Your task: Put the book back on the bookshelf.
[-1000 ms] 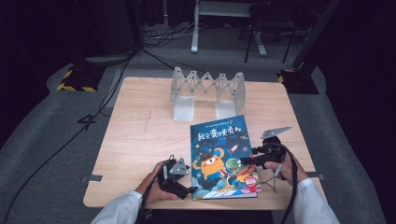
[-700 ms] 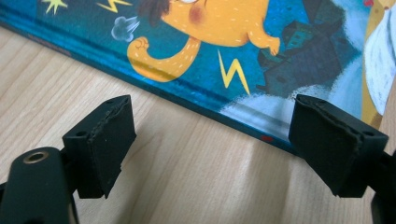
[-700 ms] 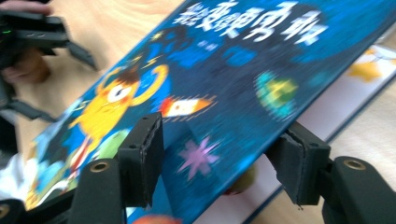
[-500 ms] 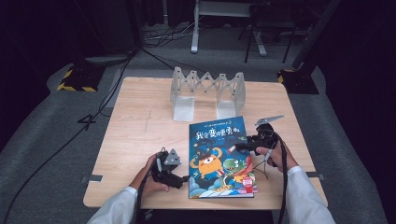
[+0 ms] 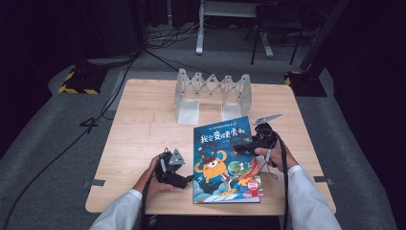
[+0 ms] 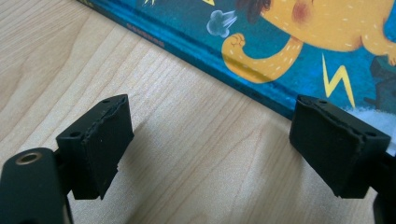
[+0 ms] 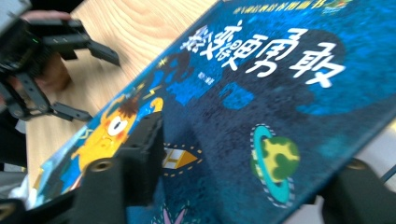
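Observation:
A blue picture book (image 5: 225, 163) with an orange cartoon monster lies flat on the wooden table (image 5: 143, 129), near its front edge. My left gripper (image 5: 186, 180) rests on the table just left of the book's spine edge. In the left gripper view its pads (image 6: 100, 140) stand wide apart over bare wood, with the book (image 6: 289, 42) just beyond them. My right gripper (image 5: 241, 146) reaches in from the right over the book's upper right part. It is open: one jaw hangs above the cover (image 7: 280, 93) and the other at the book's right edge.
A clear zigzag rack (image 5: 213, 88) stands at the back middle of the table. Bare wood spreads to the left and behind the book. Dark floor with cables surrounds the table. The right gripper view also catches the left gripper (image 7: 93, 84), open.
My right gripper has moved left from the book's right edge to over its cover. The book has slid slightly left and toward the front. My left gripper has shifted only a little.

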